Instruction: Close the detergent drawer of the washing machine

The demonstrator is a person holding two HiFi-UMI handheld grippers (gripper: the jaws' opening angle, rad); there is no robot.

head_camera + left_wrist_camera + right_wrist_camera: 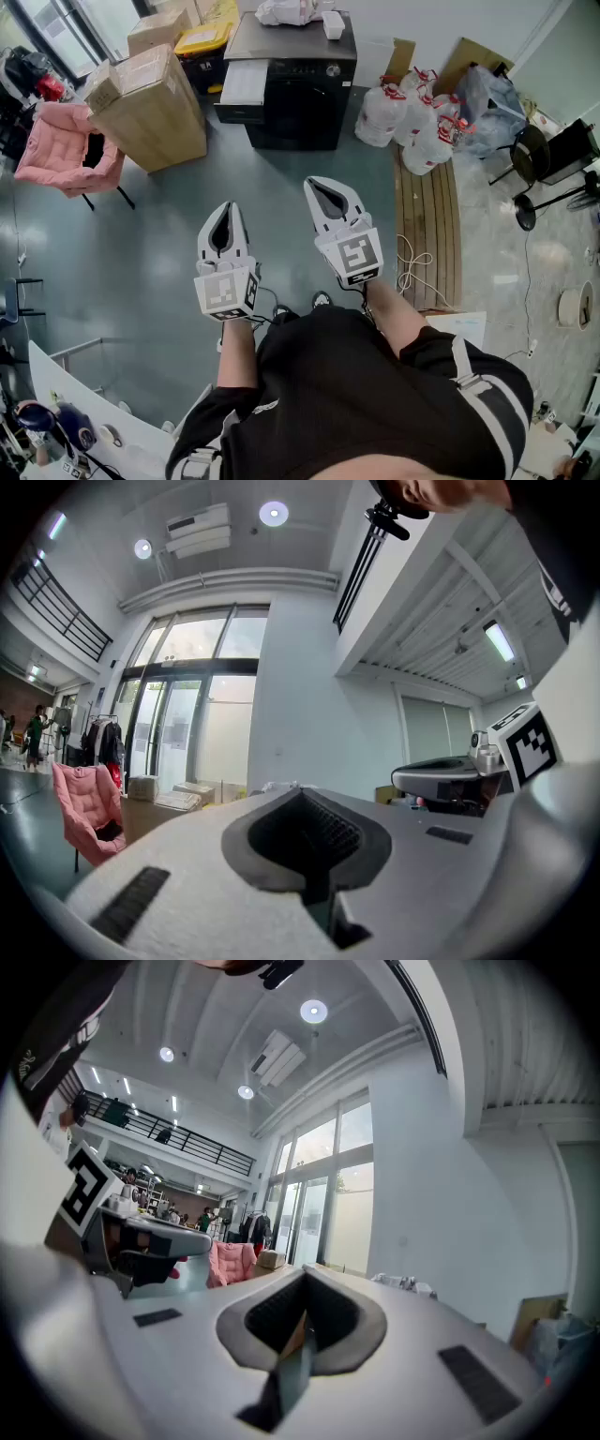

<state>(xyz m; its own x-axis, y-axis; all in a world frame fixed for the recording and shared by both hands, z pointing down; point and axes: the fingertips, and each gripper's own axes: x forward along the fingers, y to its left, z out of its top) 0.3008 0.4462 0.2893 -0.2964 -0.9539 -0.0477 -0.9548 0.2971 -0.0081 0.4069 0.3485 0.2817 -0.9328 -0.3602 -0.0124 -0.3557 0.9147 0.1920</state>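
Observation:
The black washing machine [302,89] stands far ahead on the grey floor, with white items on its top. Its pale detergent drawer [243,86] sticks out at the machine's left front corner. Both grippers are held level in front of the person, well short of the machine. My left gripper [225,210] is shut with nothing between its jaws. My right gripper [320,185], a little further forward, is also shut and empty. The left gripper view looks over closed jaws [302,797] at windows and a wall. The right gripper view shows its closed jaws [305,1281] too.
Large cardboard boxes [150,108] stand left of the machine, and a pink chair [66,150] further left. White tied bags [412,122] sit to its right. A wooden slat panel [428,230] with a loose cable [412,264] lies on the floor at right.

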